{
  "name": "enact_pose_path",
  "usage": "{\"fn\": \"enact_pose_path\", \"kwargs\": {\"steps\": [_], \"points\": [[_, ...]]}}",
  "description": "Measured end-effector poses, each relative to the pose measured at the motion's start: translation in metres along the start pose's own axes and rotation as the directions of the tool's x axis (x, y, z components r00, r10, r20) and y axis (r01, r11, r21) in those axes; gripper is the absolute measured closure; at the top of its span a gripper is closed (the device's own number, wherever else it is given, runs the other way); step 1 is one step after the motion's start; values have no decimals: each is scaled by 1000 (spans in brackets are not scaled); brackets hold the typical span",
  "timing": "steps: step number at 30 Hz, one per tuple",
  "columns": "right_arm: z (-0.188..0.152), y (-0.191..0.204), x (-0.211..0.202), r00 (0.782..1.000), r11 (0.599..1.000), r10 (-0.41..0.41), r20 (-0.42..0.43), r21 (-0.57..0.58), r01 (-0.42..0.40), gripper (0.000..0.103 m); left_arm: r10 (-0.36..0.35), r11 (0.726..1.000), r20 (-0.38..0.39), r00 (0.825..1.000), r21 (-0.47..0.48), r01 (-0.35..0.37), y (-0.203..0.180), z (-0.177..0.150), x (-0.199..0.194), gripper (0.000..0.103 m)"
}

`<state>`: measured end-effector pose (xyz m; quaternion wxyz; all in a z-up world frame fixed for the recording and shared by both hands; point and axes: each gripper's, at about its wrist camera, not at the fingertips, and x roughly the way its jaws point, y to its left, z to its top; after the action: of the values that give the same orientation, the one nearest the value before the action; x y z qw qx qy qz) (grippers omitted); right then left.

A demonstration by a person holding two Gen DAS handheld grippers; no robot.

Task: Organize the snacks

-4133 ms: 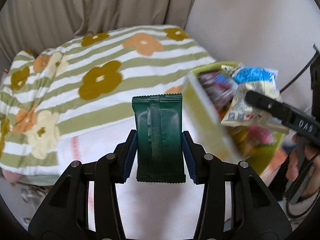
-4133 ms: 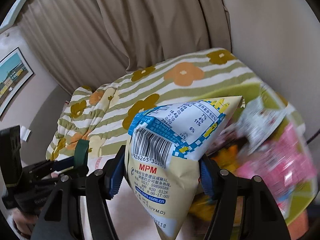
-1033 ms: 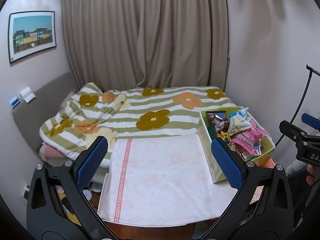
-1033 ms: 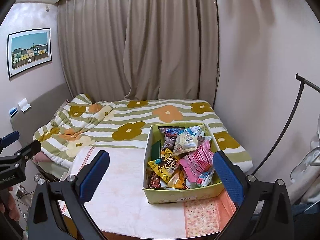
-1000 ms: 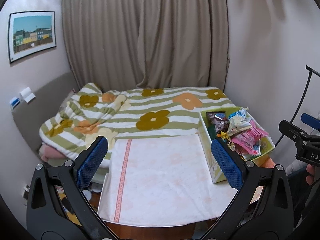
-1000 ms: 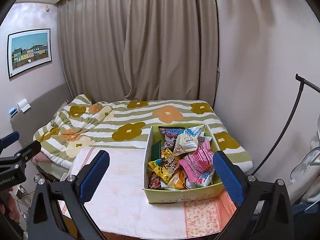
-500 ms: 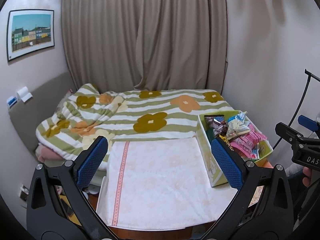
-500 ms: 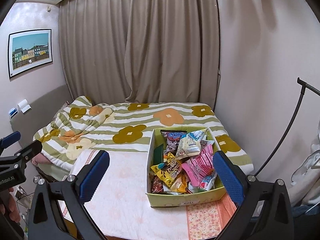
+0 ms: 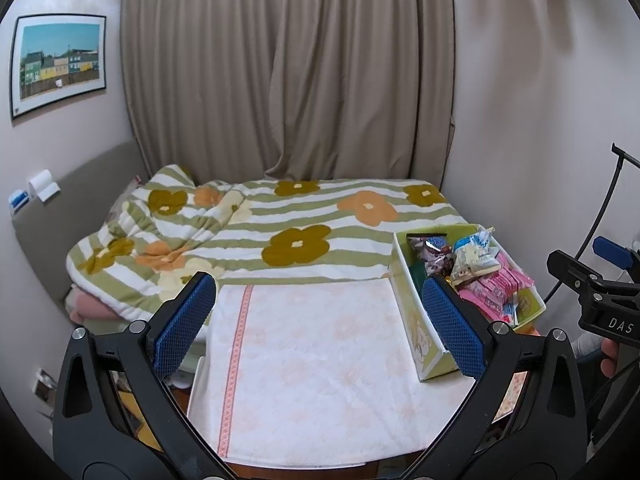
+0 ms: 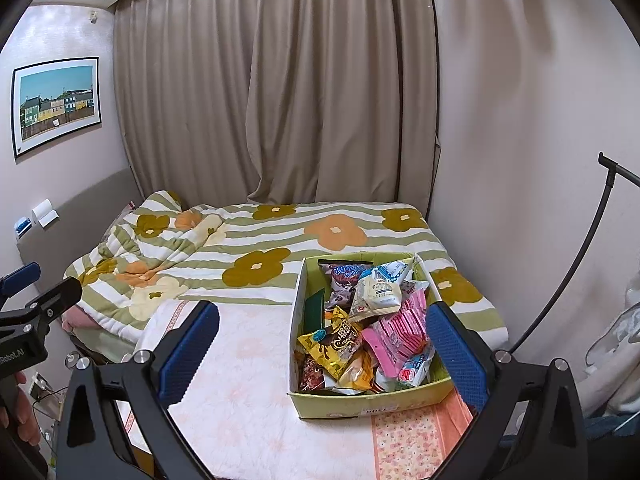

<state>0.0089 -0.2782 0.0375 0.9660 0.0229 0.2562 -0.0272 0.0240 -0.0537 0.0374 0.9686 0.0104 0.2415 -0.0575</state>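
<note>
Left tool: pads wide apart, empty | right tool: wide apart, empty | snacks piled in box, lower right of frame, on surface

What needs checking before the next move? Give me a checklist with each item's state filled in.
1. Left gripper open and holding nothing: ok.
2. Right gripper open and holding nothing: ok.
3. Snack box standing flat on the white cloth: ok.
4. Dark green packet inside the box, upright against its left wall: ok.
5. White and blue packet inside the box, lying on top of the pile: ok.
6. No snack lying loose on the cloth outside the box: ok for the part in view; the near edge behind the grippers cannot be told.
</note>
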Motion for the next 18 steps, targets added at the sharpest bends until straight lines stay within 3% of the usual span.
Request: {"fn": "enact_pose_path", "kwargs": {"steps": [18], "points": [[0,-7,8,1000,1000,2,1,3,-2,0,8,1000,0,1000,-12,-8,-3,0,1,0]]}}
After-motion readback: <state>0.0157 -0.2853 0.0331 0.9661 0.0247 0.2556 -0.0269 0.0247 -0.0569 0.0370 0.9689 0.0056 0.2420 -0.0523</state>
